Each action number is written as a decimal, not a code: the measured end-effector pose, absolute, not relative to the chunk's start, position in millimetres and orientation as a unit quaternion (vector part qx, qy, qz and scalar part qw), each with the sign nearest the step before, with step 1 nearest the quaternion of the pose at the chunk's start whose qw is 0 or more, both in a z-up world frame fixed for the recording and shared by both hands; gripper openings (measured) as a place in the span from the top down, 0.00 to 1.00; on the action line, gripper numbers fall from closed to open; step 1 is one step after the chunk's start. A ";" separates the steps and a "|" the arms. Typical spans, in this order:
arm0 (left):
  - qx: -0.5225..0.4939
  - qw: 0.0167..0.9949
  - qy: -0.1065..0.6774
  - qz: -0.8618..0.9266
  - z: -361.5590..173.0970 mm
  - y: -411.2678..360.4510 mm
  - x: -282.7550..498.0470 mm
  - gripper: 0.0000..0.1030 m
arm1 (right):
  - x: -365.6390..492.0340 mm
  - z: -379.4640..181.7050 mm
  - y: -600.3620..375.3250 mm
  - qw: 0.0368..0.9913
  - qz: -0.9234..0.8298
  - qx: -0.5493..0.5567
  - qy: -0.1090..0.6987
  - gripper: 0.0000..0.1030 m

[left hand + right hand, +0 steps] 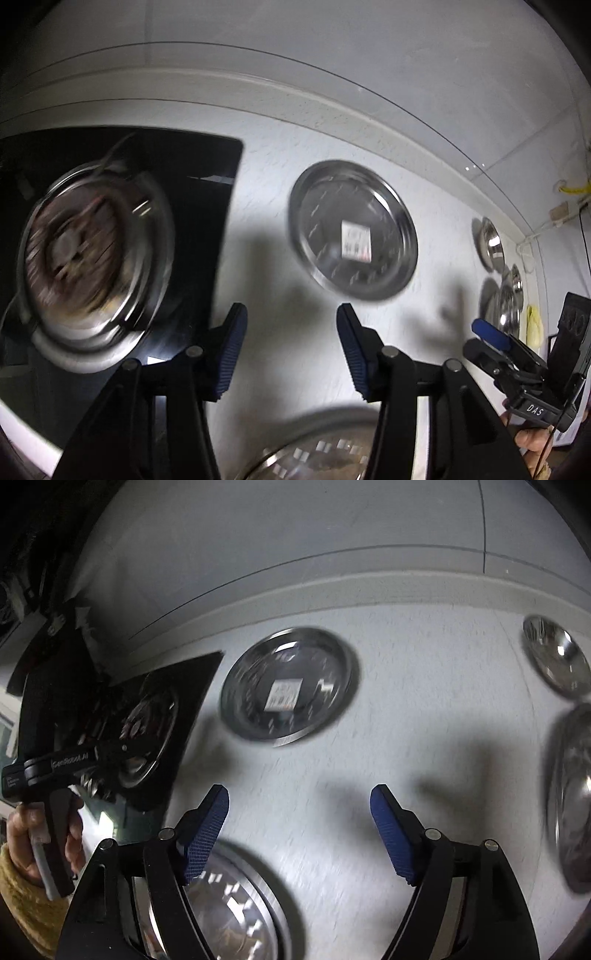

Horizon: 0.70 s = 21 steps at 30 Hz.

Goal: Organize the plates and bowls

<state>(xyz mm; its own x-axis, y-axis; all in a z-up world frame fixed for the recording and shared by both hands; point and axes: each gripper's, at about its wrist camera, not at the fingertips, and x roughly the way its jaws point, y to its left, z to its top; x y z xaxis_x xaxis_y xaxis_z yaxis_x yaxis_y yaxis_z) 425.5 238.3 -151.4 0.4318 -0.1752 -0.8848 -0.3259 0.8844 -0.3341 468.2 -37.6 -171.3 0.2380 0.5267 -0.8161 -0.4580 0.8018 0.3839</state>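
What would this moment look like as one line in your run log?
left gripper: open, empty | right gripper: open, empty | steel plate with sticker: lying on white counter, ahead of both | nothing held

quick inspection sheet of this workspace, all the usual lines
surface: white speckled counter, bare between the dishes
job's things: steel plate with sticker lying flat; steel bowls at far right; another steel dish below the grippers
clutter: yellowish item by the wall, too blurred to name
grippers: left gripper open, empty; right gripper open, empty
cables: yellow cable and thin black cable on the right wall
surroundings: black stovetop with burner at left
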 end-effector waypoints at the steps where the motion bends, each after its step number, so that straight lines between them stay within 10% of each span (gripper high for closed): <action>1: -0.242 0.811 0.531 0.047 -156.8 240.5 440.2 0.53 | 478.6 -174.2 -34.3 0.783 0.315 0.039 0.535 0.27; 8: -0.278 0.799 0.532 0.040 -193.9 250.7 495.0 0.53 | 539.1 -206.2 -15.5 0.767 0.296 0.078 0.564 0.29; 15: -0.283 0.796 0.534 0.029 -212.2 253.4 517.0 0.56 | 563.6 -232.6 -11.2 0.742 0.300 0.108 0.590 0.56; 21: -0.255 0.806 0.534 0.022 -215.6 249.6 527.8 0.87 | 569.0 -239.8 -9.0 0.753 0.291 0.092 0.583 0.90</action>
<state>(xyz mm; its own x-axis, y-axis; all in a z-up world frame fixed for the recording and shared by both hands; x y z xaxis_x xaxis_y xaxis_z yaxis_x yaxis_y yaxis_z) 527.8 249.6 -215.6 0.4283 -0.2368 -0.8721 -0.3073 0.8694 -0.3869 569.0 -9.0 -239.8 0.1519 0.5457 -0.8241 -0.3309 0.8137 0.4779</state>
